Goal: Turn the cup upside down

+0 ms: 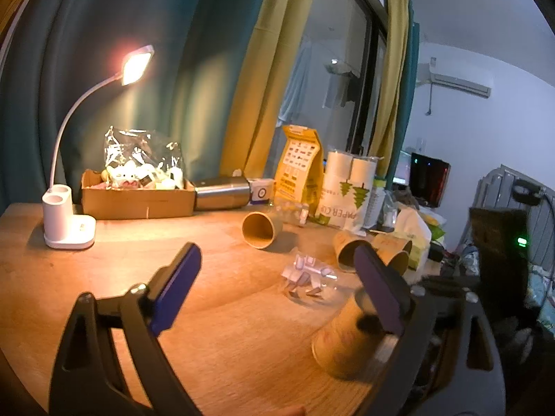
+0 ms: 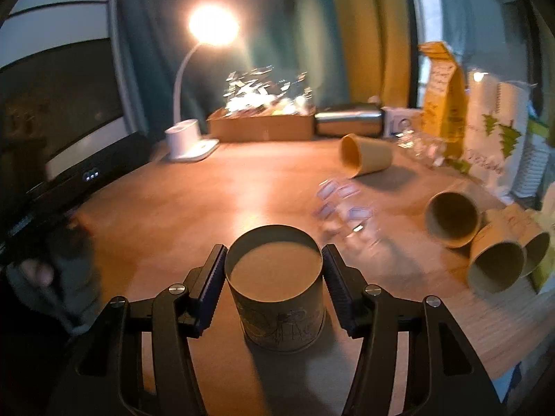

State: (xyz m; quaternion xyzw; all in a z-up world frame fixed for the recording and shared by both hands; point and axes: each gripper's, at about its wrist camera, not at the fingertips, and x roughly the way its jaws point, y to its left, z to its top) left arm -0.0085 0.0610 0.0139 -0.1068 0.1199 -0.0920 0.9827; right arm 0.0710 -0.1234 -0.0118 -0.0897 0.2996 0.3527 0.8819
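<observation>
A brown paper cup (image 2: 277,291) stands upside down on the wooden table (image 2: 180,215), its flat base up, with a drawing on its side. My right gripper (image 2: 274,267) has a jaw on each side of the cup, close to its wall; whether the pads touch it is hard to tell. In the left wrist view the same cup (image 1: 343,339) appears tilted and blurred at the lower right, with the right gripper on it. My left gripper (image 1: 277,267) is open and empty above the table.
Several brown cups lie on their sides: one at the back (image 2: 364,154), others at the right (image 2: 451,218). A clear plastic packet (image 1: 308,277) lies mid-table. A lit desk lamp (image 1: 69,222), a cardboard box (image 1: 135,197), a steel flask (image 1: 222,192) and paper-cup packs (image 1: 347,190) line the back.
</observation>
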